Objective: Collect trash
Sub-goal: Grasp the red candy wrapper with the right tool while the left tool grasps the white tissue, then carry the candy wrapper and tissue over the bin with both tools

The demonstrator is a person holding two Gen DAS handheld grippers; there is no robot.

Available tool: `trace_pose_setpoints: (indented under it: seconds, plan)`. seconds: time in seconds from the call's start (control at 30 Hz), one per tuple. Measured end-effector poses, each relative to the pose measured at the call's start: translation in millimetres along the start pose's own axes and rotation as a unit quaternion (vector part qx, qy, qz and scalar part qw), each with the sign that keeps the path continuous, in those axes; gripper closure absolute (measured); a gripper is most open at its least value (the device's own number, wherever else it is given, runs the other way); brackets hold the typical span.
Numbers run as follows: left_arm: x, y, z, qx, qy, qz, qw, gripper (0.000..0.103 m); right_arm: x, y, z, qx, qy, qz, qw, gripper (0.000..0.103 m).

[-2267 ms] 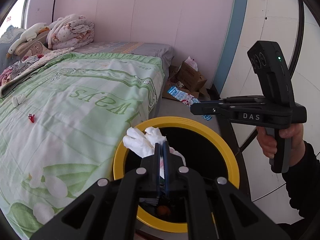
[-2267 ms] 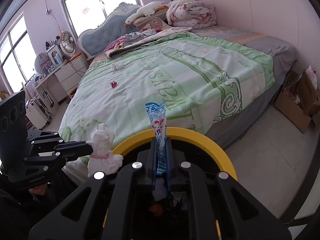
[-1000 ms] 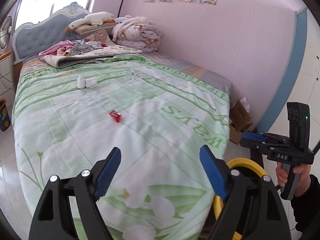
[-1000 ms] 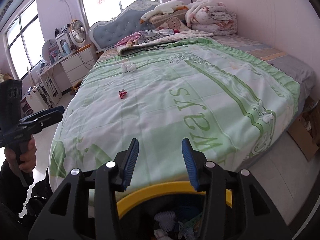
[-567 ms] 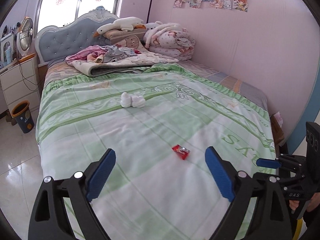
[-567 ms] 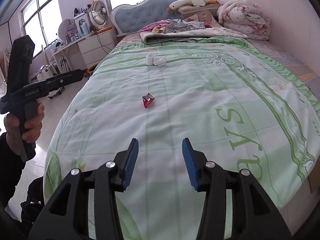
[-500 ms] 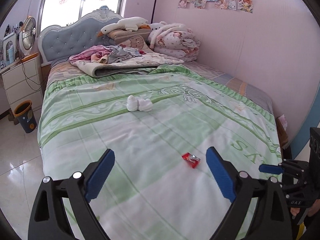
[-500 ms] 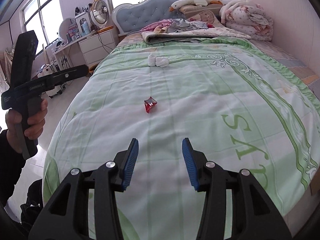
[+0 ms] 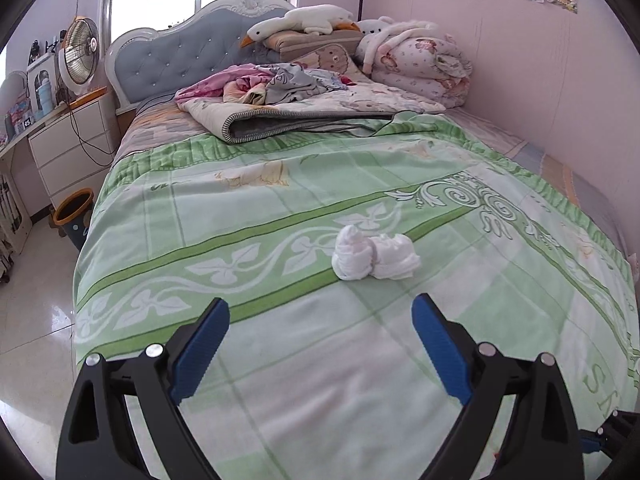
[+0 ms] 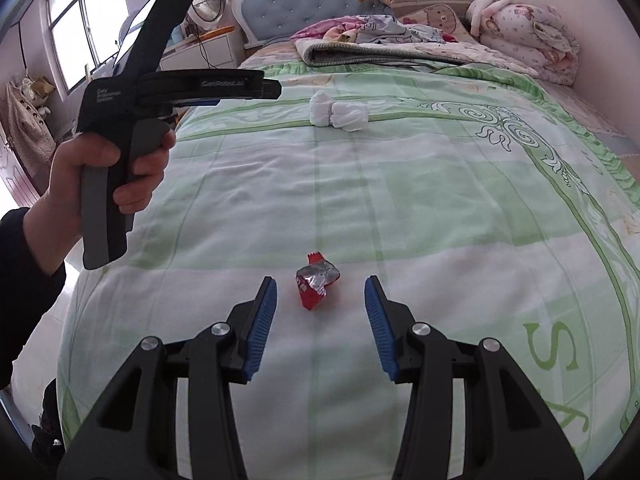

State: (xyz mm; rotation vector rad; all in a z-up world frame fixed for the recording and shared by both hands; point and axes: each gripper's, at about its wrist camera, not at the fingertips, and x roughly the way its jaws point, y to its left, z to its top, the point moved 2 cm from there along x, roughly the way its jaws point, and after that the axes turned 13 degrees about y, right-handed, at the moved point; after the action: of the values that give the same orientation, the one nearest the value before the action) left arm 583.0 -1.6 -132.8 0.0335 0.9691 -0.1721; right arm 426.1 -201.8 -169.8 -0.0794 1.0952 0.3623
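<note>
**Two hand-held grippers lining up on the last scraps on the bed**

The crumpled red foil wrapper (image 10: 316,280) is lying on the pale green bedspread (image 10: 440,208), near the foot end, and the right hand-held gripper (image 10: 320,320) is hovering just short of it with its blue pads spread wide, one on either side of the scrap. It is gripping nothing; the jaws look set apart so the wrapper can slip between them on the next push forward.

Farther up the bed, the wad of white tissue (image 9: 374,258) is sitting on the leaf-patterned green band, two balled lumps touching each other. The left hand-held gripper (image 9: 320,344) is pointing straight at it, released and empty, its pads gaping wider than the wad itself, which suits so soft and bulky a thing.

Behind all this, a folded quilt (image 9: 320,116) and a plush goose (image 9: 300,22) are heaped by the headboard, well apart from the trash.
</note>
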Motion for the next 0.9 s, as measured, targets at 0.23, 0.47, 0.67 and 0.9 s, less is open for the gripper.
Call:
trace_pose_setpoints:
  seconds: [0.23,0.47,0.67,0.9]
  plan:
    - [42,0,49,-0.004,0.001,0.038,0.9993,0.014,26,-7,18,0.007,0.019,-0.002,1.0,0.059]
    - [89,-31,61,0.039,0.029,0.031,0.9983,0.014,42,-13,20,0.023,0.022,0.005,0.999,0.059]
    - [103,-50,48,0.07,0.054,-0.028,0.9957,0.062,42,-13,17,0.034,0.014,-0.008,0.999,0.075]
    - [97,-55,44,0.066,0.044,-0.027,0.9965,0.073,41,-16,17,0.046,0.023,-0.012,0.999,0.088]
